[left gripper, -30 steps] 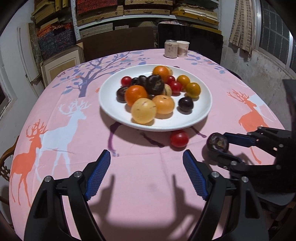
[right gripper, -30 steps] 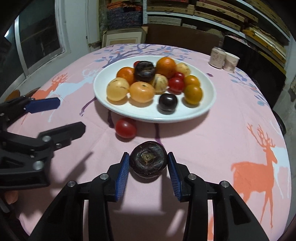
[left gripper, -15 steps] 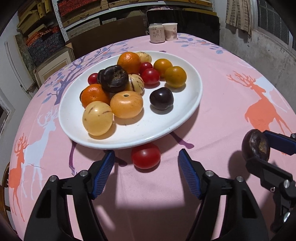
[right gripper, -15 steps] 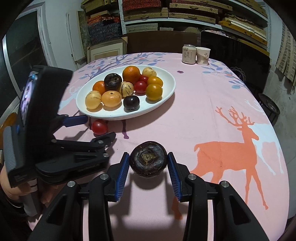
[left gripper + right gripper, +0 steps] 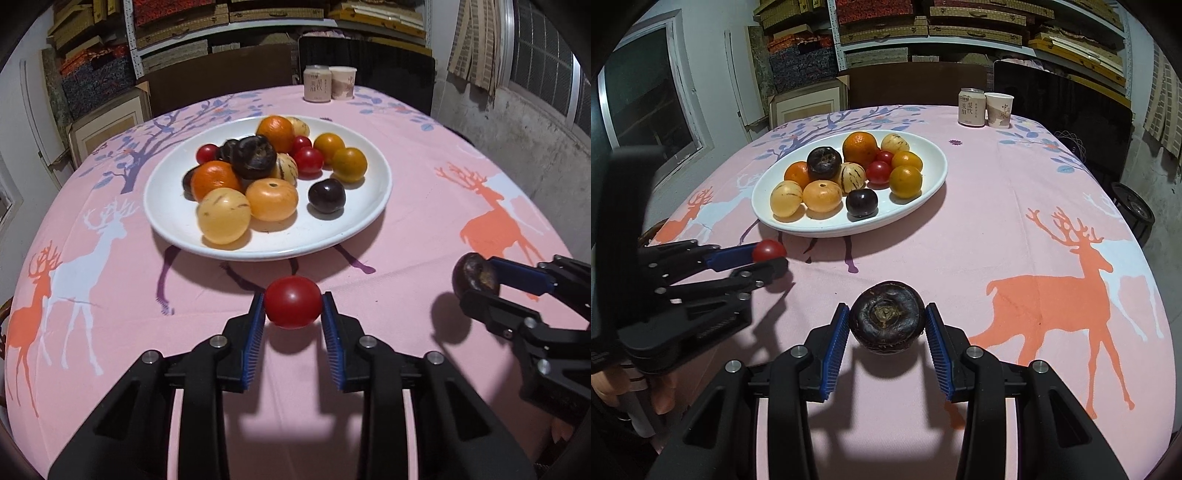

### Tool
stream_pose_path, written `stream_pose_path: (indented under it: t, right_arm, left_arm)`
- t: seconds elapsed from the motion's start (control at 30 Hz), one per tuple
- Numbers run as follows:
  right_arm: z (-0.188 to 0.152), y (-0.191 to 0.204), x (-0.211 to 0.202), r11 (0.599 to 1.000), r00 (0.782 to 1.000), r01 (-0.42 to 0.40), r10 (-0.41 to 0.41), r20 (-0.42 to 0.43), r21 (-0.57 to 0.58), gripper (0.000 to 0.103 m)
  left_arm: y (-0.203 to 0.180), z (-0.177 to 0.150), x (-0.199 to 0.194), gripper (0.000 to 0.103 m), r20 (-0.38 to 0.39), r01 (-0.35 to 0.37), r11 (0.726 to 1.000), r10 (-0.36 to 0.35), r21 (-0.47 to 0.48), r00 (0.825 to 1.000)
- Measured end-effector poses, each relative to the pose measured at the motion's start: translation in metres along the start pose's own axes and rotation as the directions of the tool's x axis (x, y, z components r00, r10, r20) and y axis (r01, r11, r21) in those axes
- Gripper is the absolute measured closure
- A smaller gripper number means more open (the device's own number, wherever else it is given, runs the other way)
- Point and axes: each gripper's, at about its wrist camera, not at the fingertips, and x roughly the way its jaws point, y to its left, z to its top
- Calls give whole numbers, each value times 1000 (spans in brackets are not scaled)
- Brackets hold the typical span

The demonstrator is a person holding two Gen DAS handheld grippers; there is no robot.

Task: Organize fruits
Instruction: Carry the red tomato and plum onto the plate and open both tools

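A red tomato (image 5: 293, 302) sits on the pink tablecloth just in front of the white plate (image 5: 166, 192). My left gripper (image 5: 293, 303) has its jaws closing on it, blue pads pressed to both sides. The right wrist view shows that same tomato (image 5: 769, 250) in the left gripper (image 5: 774, 260). My right gripper (image 5: 886, 314) is shut on a dark, wrinkled round fruit (image 5: 886, 319), held just above the cloth. That dark fruit (image 5: 474, 275) shows at the right in the left wrist view. The plate (image 5: 764, 206) holds several orange, yellow, red and dark fruits.
A drink can (image 5: 317, 84) and a paper cup (image 5: 343, 83) stand at the table's far edge. Dark chairs, shelves with boxes and a wall lie behind. Bare pink cloth with deer prints spreads to the right of the plate.
My left gripper moved forward to the red tomato and its jaws closed onto it. The right gripper keeps its hold on the dark fruit and has swung back from the plate.
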Motion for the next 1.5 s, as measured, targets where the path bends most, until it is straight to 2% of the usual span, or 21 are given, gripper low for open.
stream_pose_path:
  t: [0.23, 0.43, 0.6, 0.97, 1.13, 1.3, 1.37, 1.5]
  right_arm:
    - [17, 9, -23, 999, 997, -33, 33, 73, -4, 61]
    - [59, 19, -51, 998, 986, -52, 57, 156, -34, 61]
    - [86, 21, -59, 998, 980, -56, 62, 187, -36, 61]
    - [105, 21, -43, 997, 981, -50, 59, 183, -51, 61]
    - [116, 12, -20, 998, 986, -51, 56, 158, -37, 61]
    - [134, 7, 15, 998, 991, -54, 58, 120, -37, 61]
    - [143, 6, 32, 997, 991, -68, 72, 110, -36, 61]
    - [156, 7, 64, 993, 989, -112, 116, 88, -42, 60]
  left_arm:
    - [26, -2, -43, 73, 63, -12, 999, 15, -45, 998]
    - [38, 24, -76, 73, 132, -48, 998, 54, -47, 990]
    - [41, 44, -81, 73, 159, -60, 997, 68, -57, 985]
    - [48, 59, -59, 73, 141, -57, 995, 68, -81, 988]
    - [54, 74, -40, 73, 126, -58, 995, 69, -87, 990]
    - [58, 96, -3, 73, 97, -52, 996, 59, -71, 993]
    - [60, 103, 11, 71, 90, -31, 997, 37, -67, 995]
    - [67, 116, 43, 59, 57, -29, 996, 34, -81, 998]
